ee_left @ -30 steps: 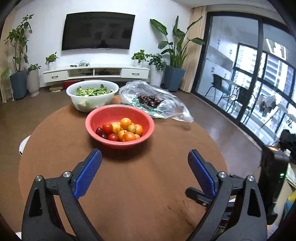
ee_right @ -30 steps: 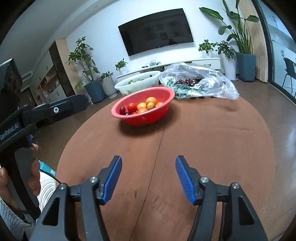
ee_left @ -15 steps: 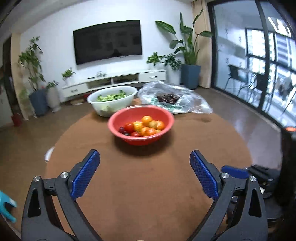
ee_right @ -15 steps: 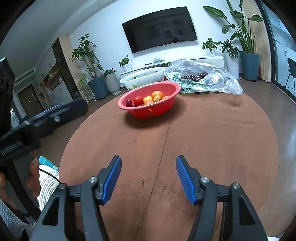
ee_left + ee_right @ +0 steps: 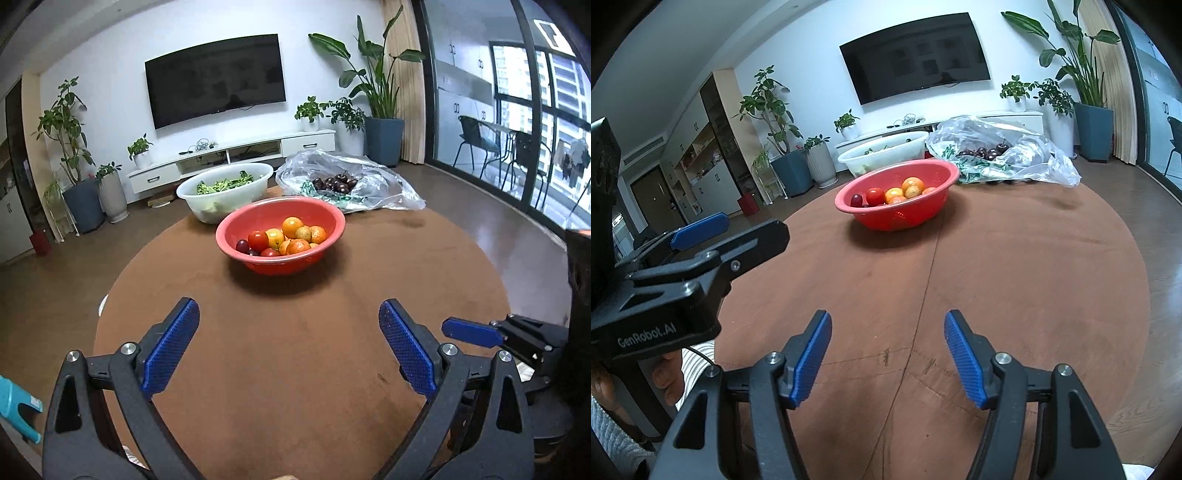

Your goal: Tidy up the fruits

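While upright on the table [image 5: 295, 369], red bowl [image 5: 280, 236] has no long axis.

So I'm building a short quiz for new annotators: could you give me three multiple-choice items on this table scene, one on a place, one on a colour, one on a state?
1. Where are the dark cherries?
A. in the clear plastic bag
B. in the red bowl
C. in the white bowl

2. What colour is the bowl holding the oranges and tomatoes?
A. white
B. red
C. blue

3. What is between the left hand-held gripper's pads?
A. an orange
B. a tomato
C. nothing

Answers:
1 A, they lie in the clear plastic bag.
2 B, the red bowl holds them.
3 C, the left hand-held gripper stands open over bare table.
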Available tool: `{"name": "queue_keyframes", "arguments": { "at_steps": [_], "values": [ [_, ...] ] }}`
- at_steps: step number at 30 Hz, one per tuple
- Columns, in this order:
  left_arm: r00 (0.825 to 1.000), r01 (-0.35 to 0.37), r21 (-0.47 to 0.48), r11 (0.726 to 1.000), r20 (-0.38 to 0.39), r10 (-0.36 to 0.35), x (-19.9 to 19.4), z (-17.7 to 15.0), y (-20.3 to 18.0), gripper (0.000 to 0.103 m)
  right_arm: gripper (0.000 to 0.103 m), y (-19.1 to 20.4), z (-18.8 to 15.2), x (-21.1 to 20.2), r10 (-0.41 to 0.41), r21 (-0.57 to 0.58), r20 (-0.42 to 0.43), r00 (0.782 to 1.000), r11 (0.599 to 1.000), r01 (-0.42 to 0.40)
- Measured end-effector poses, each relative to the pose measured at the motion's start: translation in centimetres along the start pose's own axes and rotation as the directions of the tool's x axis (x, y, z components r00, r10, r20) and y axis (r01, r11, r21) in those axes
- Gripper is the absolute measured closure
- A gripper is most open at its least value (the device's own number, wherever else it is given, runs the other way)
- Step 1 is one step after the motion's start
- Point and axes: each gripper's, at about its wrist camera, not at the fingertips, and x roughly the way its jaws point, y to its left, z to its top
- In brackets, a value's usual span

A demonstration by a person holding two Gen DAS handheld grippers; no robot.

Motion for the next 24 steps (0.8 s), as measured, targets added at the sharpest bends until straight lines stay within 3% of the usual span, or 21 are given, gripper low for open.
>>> {"name": "queue_keyframes", "arguments": {
  "at_steps": [5, 8, 24],
  "values": [
    [1.0, -0.023, 0.027, 0.999, 0.002, 0.023, 0.0, -0.24, -0.72, 0.004, 0.036, 0.04, -0.05, -0.02, 0.001, 0.001, 0.001, 1.0, 1.0, -0.001],
    [0.996, -0.093, 0.015, 0.996, 0.006, 0.093, -0.01, -0.51, -0.77, 0.0, 0.036, 0.03, -0.05, 0.0, 0.0, 0.001, 0.0, 1.0, 1.0, 0.0],
    [0.999, -0.041, 0.008, 0.999, -0.017, 0.041, 0.23, -0.6, -0.69, 0.0, 0.033, 0.17, -0.38, -0.31, 0.002, 0.008, 0.004, 1.0, 1.0, -0.002]
  ]
}}
